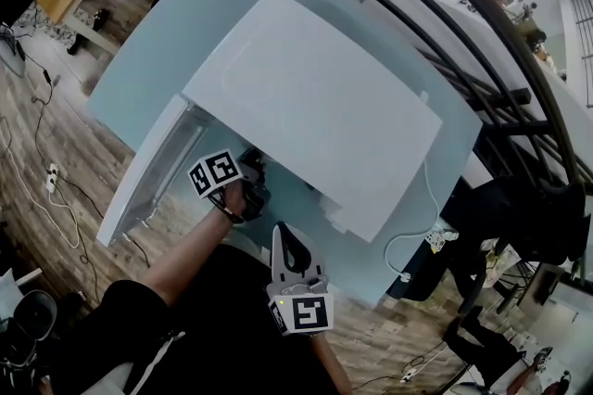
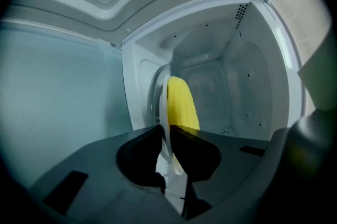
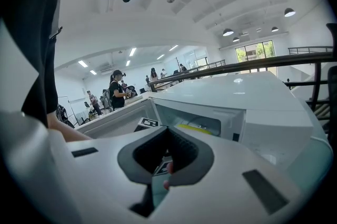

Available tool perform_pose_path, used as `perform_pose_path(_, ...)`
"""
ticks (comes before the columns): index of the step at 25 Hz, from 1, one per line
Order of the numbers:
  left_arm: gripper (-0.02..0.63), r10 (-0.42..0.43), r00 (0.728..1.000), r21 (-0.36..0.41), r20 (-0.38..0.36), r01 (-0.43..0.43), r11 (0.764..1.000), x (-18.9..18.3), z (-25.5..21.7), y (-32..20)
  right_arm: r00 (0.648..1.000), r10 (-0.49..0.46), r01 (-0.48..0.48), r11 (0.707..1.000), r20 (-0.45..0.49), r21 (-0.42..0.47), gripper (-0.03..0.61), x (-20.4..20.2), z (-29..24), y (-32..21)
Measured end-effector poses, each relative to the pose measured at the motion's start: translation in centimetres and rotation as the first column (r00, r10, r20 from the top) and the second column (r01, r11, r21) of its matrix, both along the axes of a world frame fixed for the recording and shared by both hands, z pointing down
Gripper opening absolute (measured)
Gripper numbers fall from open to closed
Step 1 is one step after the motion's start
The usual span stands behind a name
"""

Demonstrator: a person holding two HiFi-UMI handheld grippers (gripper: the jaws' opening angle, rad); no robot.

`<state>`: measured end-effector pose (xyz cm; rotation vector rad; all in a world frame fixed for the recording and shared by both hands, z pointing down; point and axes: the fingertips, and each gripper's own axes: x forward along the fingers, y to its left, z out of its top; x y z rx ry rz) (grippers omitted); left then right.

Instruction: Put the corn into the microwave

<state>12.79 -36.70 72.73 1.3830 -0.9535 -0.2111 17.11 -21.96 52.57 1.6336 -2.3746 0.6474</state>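
Now left hand-held gripper (image 2: 169, 131) at microwave (image 1: 315, 96) opening

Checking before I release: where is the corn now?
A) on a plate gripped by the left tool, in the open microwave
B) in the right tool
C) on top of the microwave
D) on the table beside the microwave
A: the left tool is clamped on the rim of the plate, which carries the corn, with the walls of the microwave all around.

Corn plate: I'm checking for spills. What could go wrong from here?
The left gripper pinches only the thin rim of the plate, so it could sag or slip and the corn could roll off inside the microwave. The right gripper stands back, so nothing steadies the far side.
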Motion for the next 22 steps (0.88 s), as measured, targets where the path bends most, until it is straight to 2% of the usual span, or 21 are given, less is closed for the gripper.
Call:
perform_pose_path(8, 0.040, 0.047, 0.993, -0.002, 0.107, -0.047, 0.999, 0.0, 0.3, 0.2, 1.000, 0.003, -0.003, 1.000, 0.000, 0.003, 0.009, -0.1, 0.0, -0.1)
perform_pose_path(14, 0.070, 0.099, 0.977, 0.005, 0.187, -0.102, 0.995, -0.1, 0.4, 0.5, 1.000, 0.007, -0.007, 1.000, -0.003, -0.014, 0.009, -0.1, 0.3, 0.2)
perform_pose_path(18, 0.110, 0.132, 0.969, 0.019, 0.207, -0.139, 0.990, -0.1, 0.5, 1.0, 1.000, 0.011, -0.011, 1.000, -0.005, -0.003, 0.009, -0.1, 0.1, 0.1)
perform_pose_path(22, 0.110, 0.126, 0.977, 0.012, 0.172, -0.130, 0.991, -0.1, 0.3, 1.4, 1.000, 0.010, -0.010, 1.000, -0.005, 0.002, 0.009, -0.3, 0.0, 0.2)
